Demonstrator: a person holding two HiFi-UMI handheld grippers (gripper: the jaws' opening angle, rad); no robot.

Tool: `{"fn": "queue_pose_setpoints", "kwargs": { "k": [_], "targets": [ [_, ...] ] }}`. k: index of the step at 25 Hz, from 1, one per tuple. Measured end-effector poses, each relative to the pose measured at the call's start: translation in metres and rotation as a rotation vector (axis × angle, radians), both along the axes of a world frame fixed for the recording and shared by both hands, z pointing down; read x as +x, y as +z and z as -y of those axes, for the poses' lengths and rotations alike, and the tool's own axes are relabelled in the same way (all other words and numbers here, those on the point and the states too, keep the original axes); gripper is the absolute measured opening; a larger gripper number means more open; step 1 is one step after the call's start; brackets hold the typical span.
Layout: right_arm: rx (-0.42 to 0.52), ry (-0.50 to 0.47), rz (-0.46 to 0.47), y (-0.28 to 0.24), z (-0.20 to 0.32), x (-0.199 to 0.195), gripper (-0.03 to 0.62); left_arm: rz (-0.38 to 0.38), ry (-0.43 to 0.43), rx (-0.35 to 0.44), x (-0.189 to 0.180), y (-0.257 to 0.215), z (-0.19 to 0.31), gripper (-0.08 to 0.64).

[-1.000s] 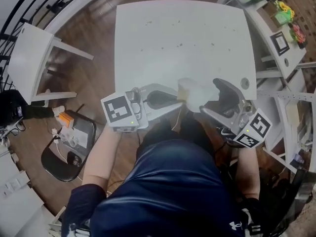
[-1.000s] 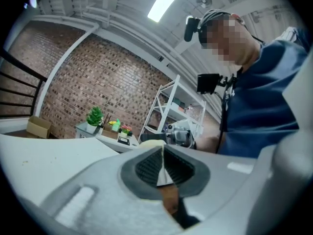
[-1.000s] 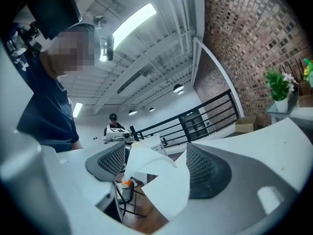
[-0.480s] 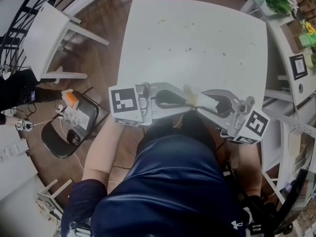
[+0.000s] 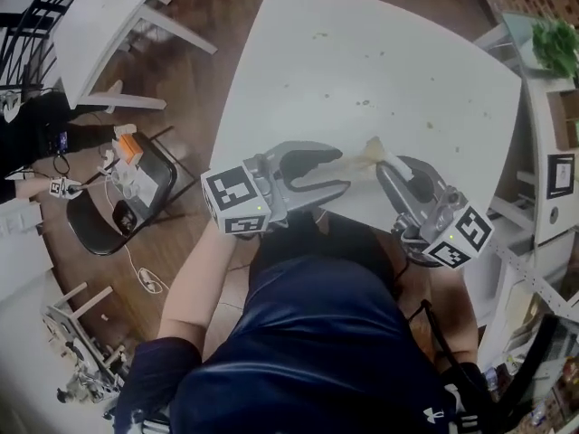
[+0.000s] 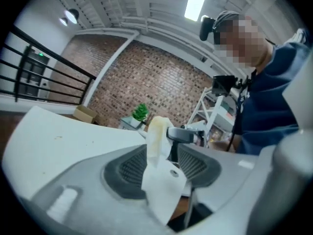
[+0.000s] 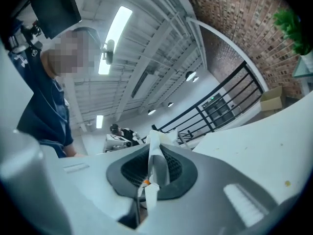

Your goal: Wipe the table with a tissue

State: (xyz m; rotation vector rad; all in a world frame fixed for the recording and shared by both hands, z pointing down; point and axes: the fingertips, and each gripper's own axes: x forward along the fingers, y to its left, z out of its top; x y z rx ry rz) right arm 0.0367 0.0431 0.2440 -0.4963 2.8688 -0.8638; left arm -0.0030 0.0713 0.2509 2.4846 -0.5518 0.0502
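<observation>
White speckled table (image 5: 389, 52) below. Crumpled white tissue (image 5: 366, 155) stretched crosswise, end buried in clamped right gripper (image 5: 383, 169); left gripper (image 5: 342, 169) jaws opening round it.

One camera overhead, two low ones face to face.
The head view looks steeply down from high above the square white bench (image 5: 362, 70). Both gripper views look nearly level along the bench's near edge, toward each other, close on the crumpled white tissue (image 6: 159, 141) that all three share.
</observation>
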Motion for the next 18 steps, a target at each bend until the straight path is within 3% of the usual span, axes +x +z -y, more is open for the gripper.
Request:
{"fn": "queue_pose_setpoints", "kwargs": {
  "k": [5, 9, 12, 18],
  "targets": [
    [-0.083, 0.102, -0.111, 0.043, 0.038, -0.032, 0.013, 0.011, -0.255, -0.019, -0.066, 0.028, 0.034, 0.194],
    [-0.131, 0.164, -0.195, 0.073, 0.061, -0.068, 0.014, 0.075, -0.395, -0.031, -0.115, 0.051, 0.053, 0.168],
    [-0.124, 0.174, -0.271, 0.093, 0.072, -0.103, 0.014, 0.107, -0.464, -0.061, -0.148, 0.070, 0.056, 0.149],
    [-0.084, 0.114, -0.429, 0.145, 0.088, -0.181, 0.013, 0.099, -0.518, -0.141, -0.202, 0.089, 0.060, 0.140]
  ]
}}
